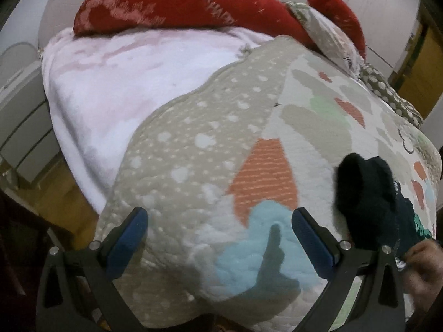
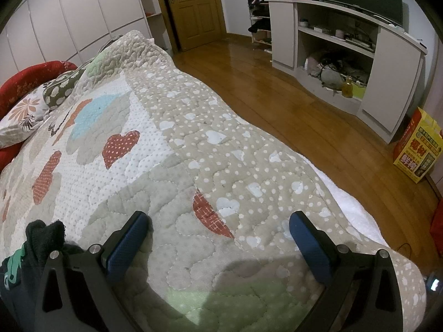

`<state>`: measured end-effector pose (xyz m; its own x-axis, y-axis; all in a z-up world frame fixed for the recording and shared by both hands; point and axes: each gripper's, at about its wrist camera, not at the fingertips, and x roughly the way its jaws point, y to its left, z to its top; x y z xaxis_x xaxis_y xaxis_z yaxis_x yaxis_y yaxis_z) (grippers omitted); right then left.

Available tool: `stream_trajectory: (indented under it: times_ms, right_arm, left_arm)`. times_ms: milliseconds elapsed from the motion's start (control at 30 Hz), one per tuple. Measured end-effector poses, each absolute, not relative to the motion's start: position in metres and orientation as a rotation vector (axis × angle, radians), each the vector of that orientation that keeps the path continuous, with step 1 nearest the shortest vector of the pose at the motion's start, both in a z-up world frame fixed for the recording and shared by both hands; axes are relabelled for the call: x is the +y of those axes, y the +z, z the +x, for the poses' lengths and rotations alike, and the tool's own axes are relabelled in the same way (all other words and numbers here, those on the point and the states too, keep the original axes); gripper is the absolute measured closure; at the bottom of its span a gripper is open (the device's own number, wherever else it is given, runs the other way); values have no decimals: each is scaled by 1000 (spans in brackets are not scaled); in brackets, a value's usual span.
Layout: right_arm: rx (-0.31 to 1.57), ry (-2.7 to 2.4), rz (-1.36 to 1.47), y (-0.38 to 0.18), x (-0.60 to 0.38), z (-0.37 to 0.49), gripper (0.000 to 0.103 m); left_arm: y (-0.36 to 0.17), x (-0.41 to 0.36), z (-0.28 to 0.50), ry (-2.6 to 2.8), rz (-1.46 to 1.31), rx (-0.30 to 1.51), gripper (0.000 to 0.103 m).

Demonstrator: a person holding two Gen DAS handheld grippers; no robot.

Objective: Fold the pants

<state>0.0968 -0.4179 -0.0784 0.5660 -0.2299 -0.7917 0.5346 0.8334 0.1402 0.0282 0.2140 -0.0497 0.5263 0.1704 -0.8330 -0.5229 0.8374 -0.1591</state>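
Dark pants [image 1: 368, 202] — crumpled on quilted bed [image 1: 193, 152], between both grippers. Left gripper [image 1: 218, 221], right gripper [image 2: 218, 221] — fingers spread, empty.

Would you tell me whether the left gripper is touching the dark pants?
Apart: the left wrist view shows the open left gripper holding nothing, with quilt between its fingertip and the pants.

yellow carton [image 2: 418, 145] | Chinese print "椰树", "鲜榨" | rest unreadable
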Motion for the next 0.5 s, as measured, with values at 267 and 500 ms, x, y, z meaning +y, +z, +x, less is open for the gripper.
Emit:
stream_trajectory:
  times_ms: [267, 500]
  right_arm:
    - [859, -463, 389, -78, -418, 97, 1]
    - [859, -463, 389, -78, -418, 97, 1]
  left_arm:
    - [-58, 226, 30, 422, -444, 943, 0]
    - [-60, 225, 30, 418, -435, 959, 0]
